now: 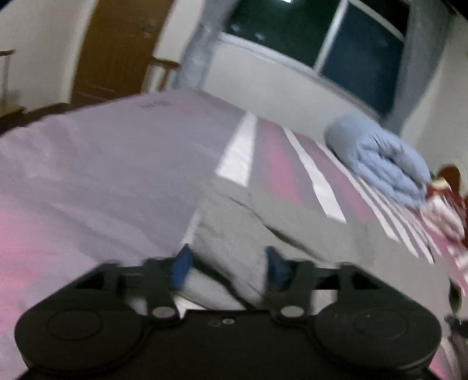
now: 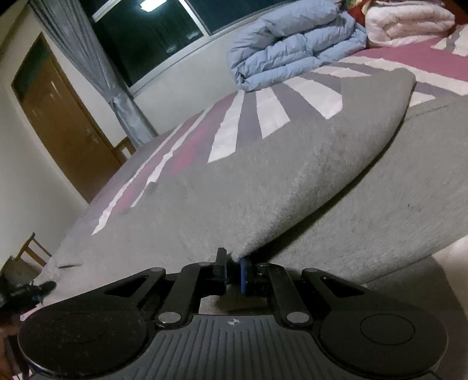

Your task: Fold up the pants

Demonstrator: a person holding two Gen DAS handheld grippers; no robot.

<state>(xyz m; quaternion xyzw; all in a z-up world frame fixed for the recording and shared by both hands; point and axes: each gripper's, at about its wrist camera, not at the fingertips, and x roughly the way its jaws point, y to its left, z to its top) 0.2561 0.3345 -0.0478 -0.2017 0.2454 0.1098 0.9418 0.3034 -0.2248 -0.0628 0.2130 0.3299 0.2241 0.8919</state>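
Nearest the right wrist camera, the right gripper is pinched closed on an edge of the grey pants, its blue pad pressed against the cloth. From that pinch a fold of the grey fabric rises and fans out wide ahead, lying over a second grey layer that spreads to the right. The pants rest on the bed, whose cover is pink with white and grey stripes.

In the left wrist view (heavily blurred) the left gripper has its jaws apart, and its blue pads stand either side of grey cloth without pressing on it. The grey pants lie just ahead of it on the striped cover, with a pale lilac stretch of bedding to the left.

Farther along the bed sits a folded light blue duvet, and just beside it a folded white quilt. Behind the bed runs a cream wall with a dark window, a grey curtain tied back beside it, then a brown wooden door. A wooden chair stands at the far left edge.
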